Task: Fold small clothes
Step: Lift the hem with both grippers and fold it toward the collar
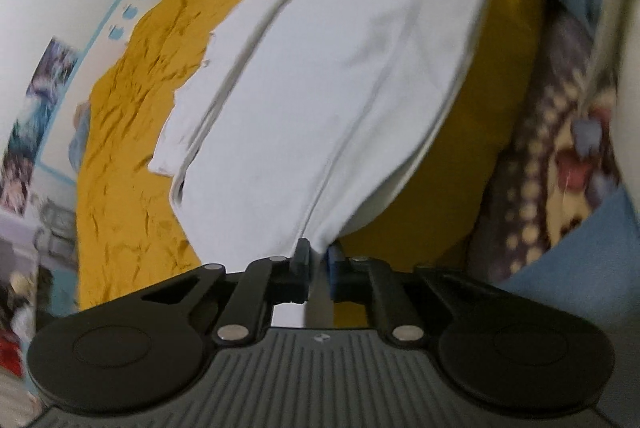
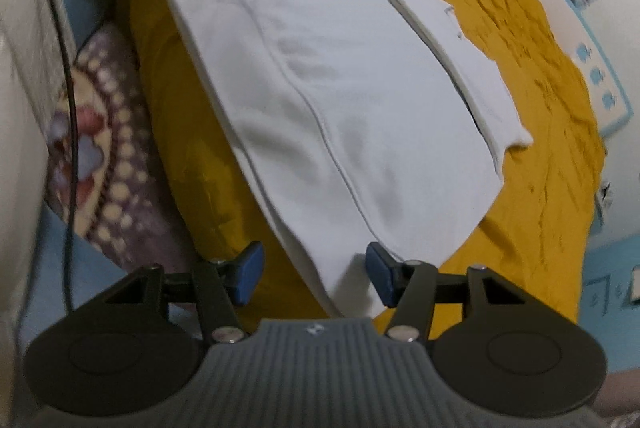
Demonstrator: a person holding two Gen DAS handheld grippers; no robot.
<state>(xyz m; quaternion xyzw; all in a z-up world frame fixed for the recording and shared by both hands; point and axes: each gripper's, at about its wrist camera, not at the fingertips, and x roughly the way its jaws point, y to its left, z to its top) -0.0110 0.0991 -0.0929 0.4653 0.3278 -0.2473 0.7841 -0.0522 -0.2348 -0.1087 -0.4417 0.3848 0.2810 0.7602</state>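
White garment (image 1: 320, 75) lies mostly flat on the yellow sheet (image 1: 128, 131) ahead, barely folded. Your left claw (image 1: 318, 268) pinches its near corner; your right claw (image 2: 312, 272) gapes around the other corner, not yet gripping.

Right gripper (image 2: 314, 274) sits at 6 o'clock with its blue pads (image 2: 249, 272) spread wide, the near corner of a white garment (image 2: 320, 87) lying between them, not pinched. The garment stretches up toward 12 across a mustard-yellow sheet (image 2: 532, 155). There's a patterned blanket (image 2: 104, 155) at 9 o'clock and a thin black cable (image 2: 66, 75) running down over it.
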